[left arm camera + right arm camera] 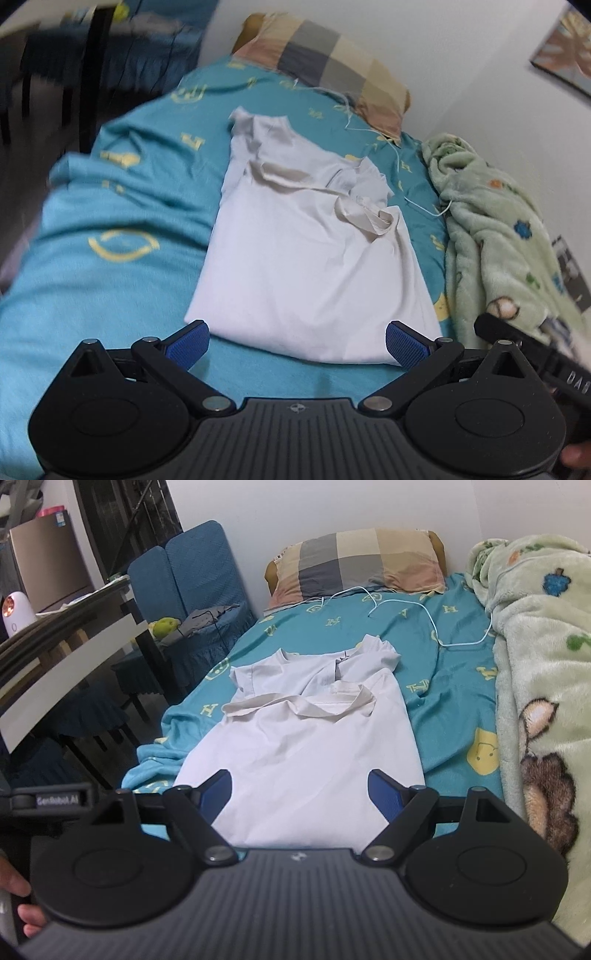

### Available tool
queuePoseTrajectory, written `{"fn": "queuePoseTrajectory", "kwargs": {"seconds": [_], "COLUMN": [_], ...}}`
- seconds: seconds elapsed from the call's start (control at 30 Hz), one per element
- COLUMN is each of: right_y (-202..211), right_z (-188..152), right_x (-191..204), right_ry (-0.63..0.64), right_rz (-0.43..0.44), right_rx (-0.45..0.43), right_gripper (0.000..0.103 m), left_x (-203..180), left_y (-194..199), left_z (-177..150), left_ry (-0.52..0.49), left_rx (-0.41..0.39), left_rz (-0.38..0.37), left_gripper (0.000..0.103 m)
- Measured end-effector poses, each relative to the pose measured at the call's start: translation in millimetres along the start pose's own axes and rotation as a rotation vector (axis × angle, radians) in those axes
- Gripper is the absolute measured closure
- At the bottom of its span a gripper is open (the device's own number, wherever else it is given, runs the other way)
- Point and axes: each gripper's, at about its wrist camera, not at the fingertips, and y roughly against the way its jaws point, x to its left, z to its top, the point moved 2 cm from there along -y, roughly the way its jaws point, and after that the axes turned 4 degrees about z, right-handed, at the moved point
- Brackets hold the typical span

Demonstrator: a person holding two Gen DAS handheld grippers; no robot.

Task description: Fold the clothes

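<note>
White shirt, teal sheet with yellow motifs, checked pillow.

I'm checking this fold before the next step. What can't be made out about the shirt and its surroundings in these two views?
- White shirt: its near hem is hidden behind the right gripper in the right wrist view.
- Shirt's underside layers: covered by its own top layer in both views.
- Room left of the bed: motion-blurred in the left wrist view.
- Green blanket: cut off by the right edge.
- Left gripper: open, holding nothing.

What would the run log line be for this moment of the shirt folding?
phase: between folds | white shirt: sides folded in, flat on bed | left gripper: open, at hem | right gripper: open, at hem | holding: nothing
</note>
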Motion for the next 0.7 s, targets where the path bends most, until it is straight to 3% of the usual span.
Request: {"fn": "queuePoseTrajectory", "kwargs": {"seconds": [0.23,0.47,0.63,0.7], "right_y": [-3.1,-11.2,-21.8,-26.5], "right_z": [0.3,-3.4,-14.9,-21.7], "right_x": [-16.2,-42.5,-67.5,-76.8], "right_ry": [-0.117,-0.325,-0.569,-0.674], "right_rz": [0.010,0.054,0.149,0.188], "right_rx": [0.016,0.046,0.083,0.101], "right_gripper": [0.021,0.021,0.021,0.020], "left_x": [33.2,55.2,57.4,57.7], "left_y": [-27.9,-67.6,-84.9,-88.1], "left_z": [0.3,-3.3,-0.4,1.8], "left_ry": [0.265,0.482,0.554,0.581], "left_rx": [0.134,0.239,0.214,0.182], "left_rz": [-0.115,-0.169,-0.182,-0.175], "left_gripper": [0.003,0.012,0.030,0.031]}}
